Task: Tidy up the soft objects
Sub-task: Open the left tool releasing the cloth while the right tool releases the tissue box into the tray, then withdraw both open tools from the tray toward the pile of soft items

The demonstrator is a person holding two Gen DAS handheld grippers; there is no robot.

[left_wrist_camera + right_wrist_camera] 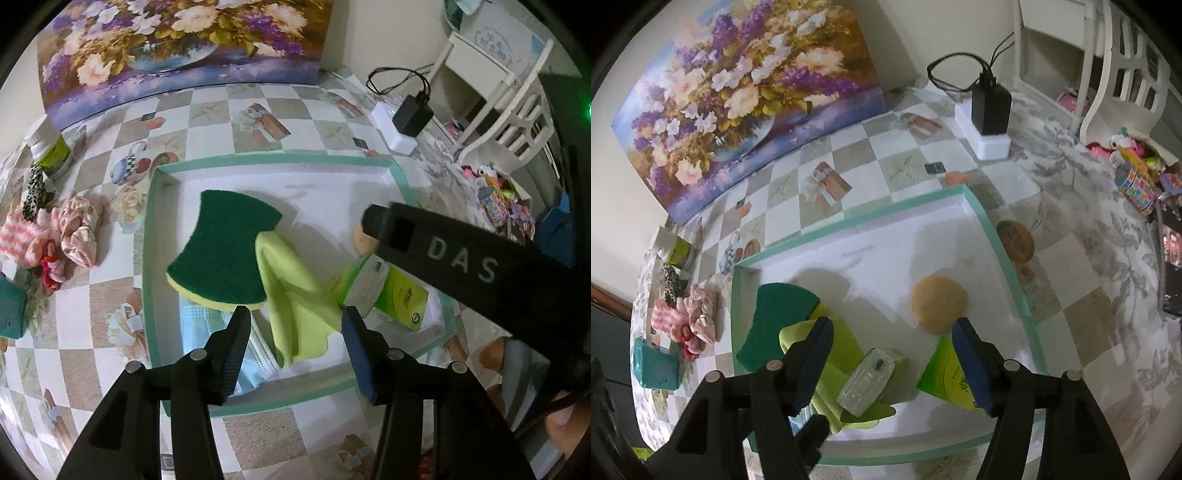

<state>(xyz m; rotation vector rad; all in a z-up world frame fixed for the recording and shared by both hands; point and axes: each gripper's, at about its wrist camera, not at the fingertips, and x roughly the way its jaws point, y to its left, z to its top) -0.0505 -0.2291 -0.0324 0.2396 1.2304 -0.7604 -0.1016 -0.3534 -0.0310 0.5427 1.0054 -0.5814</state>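
Observation:
A shallow white box with a teal rim (273,158) holds a dark green scouring sponge (221,254), a yellow-green cloth (295,295), a green wipes packet (388,291) and a pale blue cloth (207,325). My left gripper (295,314) hangs open just above the yellow-green cloth, pads not touching it. In the right wrist view my right gripper (892,325) stands open over the wipes packet (871,384), which lies on the cloth (831,369) below the fingers. A round tan sponge (938,302) lies ahead of it in the box (997,240).
Left of the box lie pink scrunchies and socks (74,229), a spotted scrunchie (35,192), a teal block (11,310) and a white bottle (51,147). A charger on a white power box (406,118), a flower painting and a white chair stand behind. A brown disc (1015,242) lies right of the box.

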